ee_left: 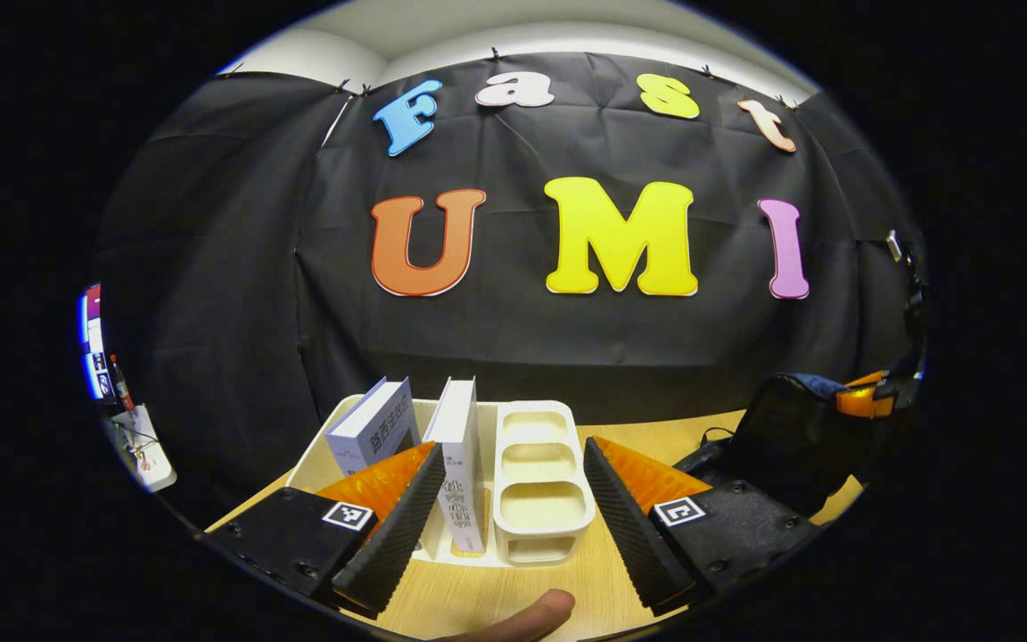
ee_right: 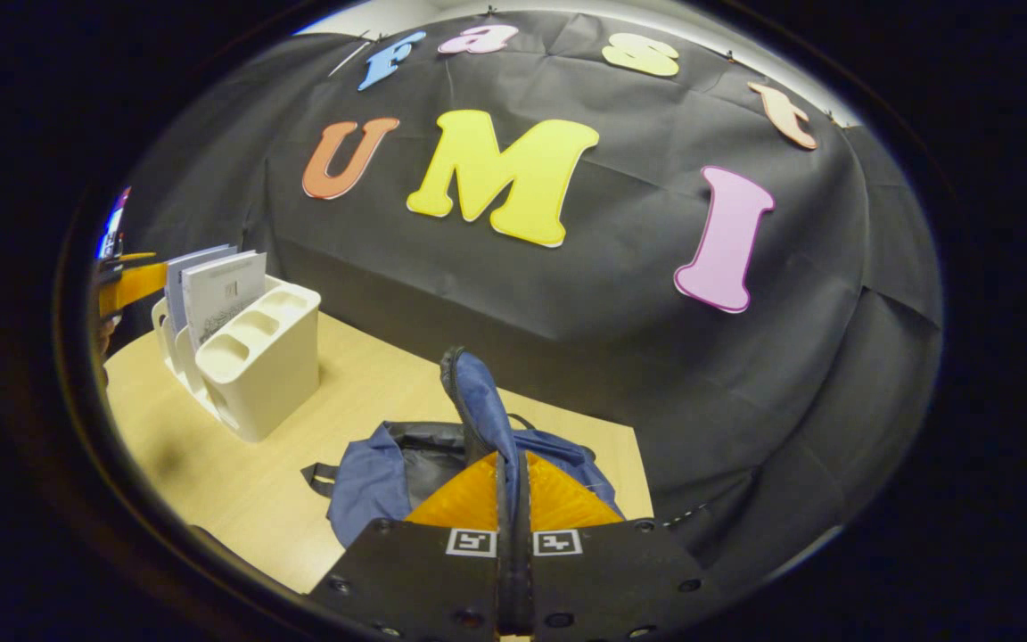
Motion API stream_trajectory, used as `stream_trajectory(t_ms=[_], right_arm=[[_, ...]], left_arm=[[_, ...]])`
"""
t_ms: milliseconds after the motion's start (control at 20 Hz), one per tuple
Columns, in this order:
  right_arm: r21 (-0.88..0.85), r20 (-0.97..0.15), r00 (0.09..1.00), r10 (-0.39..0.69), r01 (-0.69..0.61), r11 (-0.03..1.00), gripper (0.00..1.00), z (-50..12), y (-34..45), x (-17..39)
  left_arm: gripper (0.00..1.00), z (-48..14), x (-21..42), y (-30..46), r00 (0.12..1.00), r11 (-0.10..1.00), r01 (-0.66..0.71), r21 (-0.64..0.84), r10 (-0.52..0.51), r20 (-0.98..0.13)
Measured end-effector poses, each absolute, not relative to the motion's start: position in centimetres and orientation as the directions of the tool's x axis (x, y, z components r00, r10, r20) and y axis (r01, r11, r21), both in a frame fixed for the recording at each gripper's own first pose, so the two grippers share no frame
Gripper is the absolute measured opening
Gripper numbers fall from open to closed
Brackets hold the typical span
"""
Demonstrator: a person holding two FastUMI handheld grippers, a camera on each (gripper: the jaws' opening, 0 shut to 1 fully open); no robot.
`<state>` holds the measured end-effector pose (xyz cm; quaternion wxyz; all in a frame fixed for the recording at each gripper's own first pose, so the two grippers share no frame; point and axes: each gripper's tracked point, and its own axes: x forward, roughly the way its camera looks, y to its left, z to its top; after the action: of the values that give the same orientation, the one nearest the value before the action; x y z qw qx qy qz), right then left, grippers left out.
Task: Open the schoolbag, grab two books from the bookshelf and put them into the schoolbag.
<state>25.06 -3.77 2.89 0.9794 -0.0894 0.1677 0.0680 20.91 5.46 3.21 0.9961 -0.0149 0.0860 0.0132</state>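
The left gripper (ee_left: 505,526) hung with fingers spread before the right-hand book (ee_left: 460,464) in the bookshelf (ee_left: 536,473). The right gripper (ee_right: 513,499) pinched the schoolbag (ee_right: 442,464) flap, far right on the bench (ee_right: 237,473). Best straddle that spine squarely, then close.

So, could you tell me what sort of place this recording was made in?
Most likely a staged recording booth, not a lived-in room: black cloth hangs as the wall behind a light wooden table, which carries only task props, a cream bookshelf with two books and a blue schoolbag.
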Motion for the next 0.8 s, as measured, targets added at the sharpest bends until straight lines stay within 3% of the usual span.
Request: stream_trajectory(t_ms=[400, 800], right_arm=[[-0.153, -0.329, 0.934, 0.141, -0.200, 0.968, 0.00, 2.3, -5.0, 25.2], [-0.144, -0.318, 0.937, 0.147, -0.201, 0.969, 0.00, 1.2, -6.6, 24.8]], left_arm=[[0.98, 5.0, 28.0, 8.9, 0.968, 0.995, -0.078, -0.055, 0.062, -0.244], [0.98, 1.8, 33.3, 9.6, 0.887, 0.999, -0.051, 0.011, 0.050, -0.459]])
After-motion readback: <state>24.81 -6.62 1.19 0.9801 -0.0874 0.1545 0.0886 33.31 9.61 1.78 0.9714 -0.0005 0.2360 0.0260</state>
